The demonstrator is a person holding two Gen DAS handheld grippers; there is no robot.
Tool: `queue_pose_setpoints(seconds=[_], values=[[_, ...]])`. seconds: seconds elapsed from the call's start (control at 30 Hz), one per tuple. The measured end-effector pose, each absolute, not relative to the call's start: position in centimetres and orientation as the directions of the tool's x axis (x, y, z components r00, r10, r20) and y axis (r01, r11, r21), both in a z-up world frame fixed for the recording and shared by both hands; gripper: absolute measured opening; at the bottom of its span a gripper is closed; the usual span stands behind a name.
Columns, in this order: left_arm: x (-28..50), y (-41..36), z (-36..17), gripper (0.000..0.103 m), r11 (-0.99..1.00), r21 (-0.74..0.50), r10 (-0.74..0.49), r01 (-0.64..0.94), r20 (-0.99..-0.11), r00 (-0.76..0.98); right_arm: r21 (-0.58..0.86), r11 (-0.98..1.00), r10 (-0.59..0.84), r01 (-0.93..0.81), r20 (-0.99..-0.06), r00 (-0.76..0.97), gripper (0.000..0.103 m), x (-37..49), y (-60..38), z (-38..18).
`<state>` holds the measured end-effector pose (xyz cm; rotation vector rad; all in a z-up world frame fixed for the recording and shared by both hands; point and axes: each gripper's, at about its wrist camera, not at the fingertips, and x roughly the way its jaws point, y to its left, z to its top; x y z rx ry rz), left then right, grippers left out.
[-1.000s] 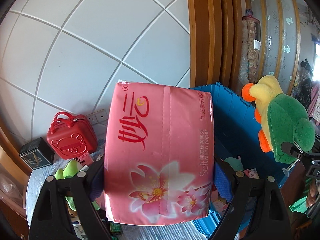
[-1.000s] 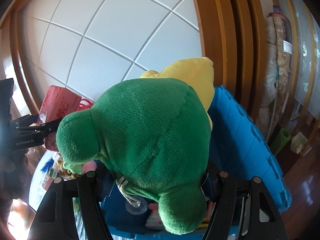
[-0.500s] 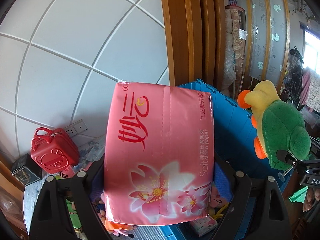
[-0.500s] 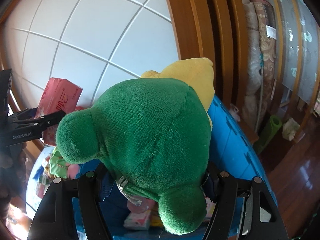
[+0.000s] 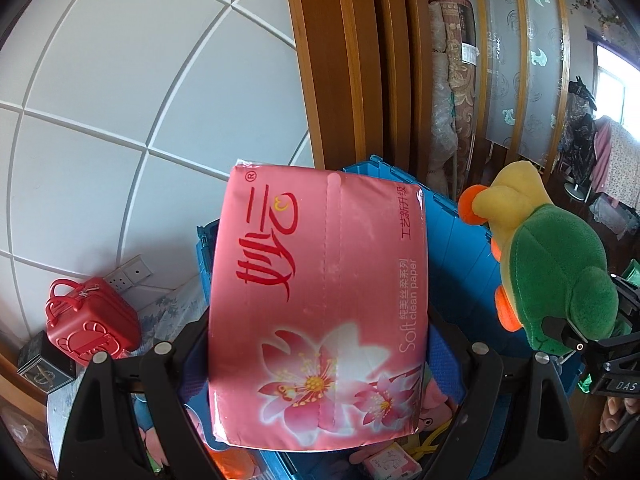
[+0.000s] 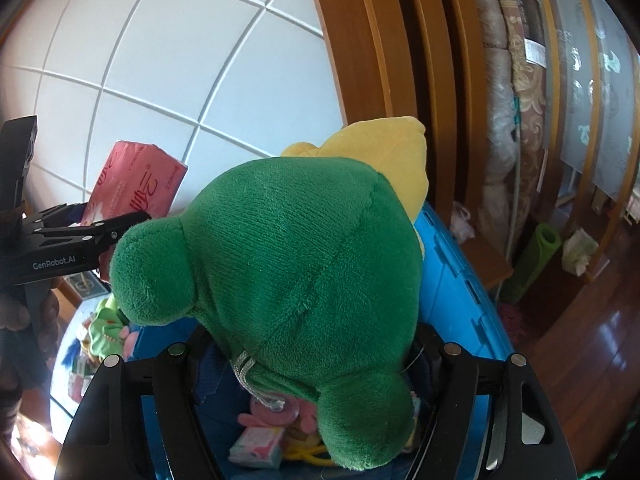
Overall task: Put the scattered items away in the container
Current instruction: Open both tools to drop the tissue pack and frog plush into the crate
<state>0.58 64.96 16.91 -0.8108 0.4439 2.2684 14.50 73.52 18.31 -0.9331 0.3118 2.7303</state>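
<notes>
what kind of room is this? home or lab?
Most likely a lived-in home: rolled rugs stand against wood-framed frosted panels, clothes hang near a window, and a blue bin holds toys.

A floral-clothed table (image 5: 176, 312) carries a blue crate (image 5: 456, 248), red mini suitcase (image 5: 90, 330) and dark box (image 5: 42, 368).

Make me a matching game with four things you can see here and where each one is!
Things:
1. pink tissue pack
2. green and yellow plush toy
3. red mini suitcase
4. blue crate

Places:
A. on the surface by the white wall, beside a small dark box
B. between the fingers of the right tool
C. below both held things, with small toys inside
D. between the fingers of the left tool

Right pairs: 1-D, 2-B, 3-A, 4-C
</notes>
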Motion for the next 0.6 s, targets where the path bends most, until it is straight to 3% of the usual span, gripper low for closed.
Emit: queue_pose_setpoints(seconds=[0.13,0.17,0.23,0.6], values=[[0.2,65.4,17.1,0.093,-0.733,0.092,0.468,-0.674,-0.651,-0.598,0.11,-0.963,0.116,-0.245,-0.655,-0.747,0.099,13.1,73.6,17.7],[0.0,65.5,17.1,0.098,-0.744,0.105,0.449,-0.66,-0.653,-0.61,0.1,-0.966,0.117,-0.24,-0.655,-0.746,0.103,13.0,73.5,17.6],[-0.2,65.3,17.2,0.102,-0.75,0.099,0.445,-0.654,-0.656,-0.61,0.094,-0.969,0.116,-0.228,-0.644,-0.757,0.103,13.0,73.1,17.9],[0.7,62.9,17.5,0.102,-0.757,0.085,0.444,-0.647,-0.66,-0.606,0.108,-0.972,0.096,-0.21,-0.632,-0.769,0.103,13.7,71.7,18.4]])
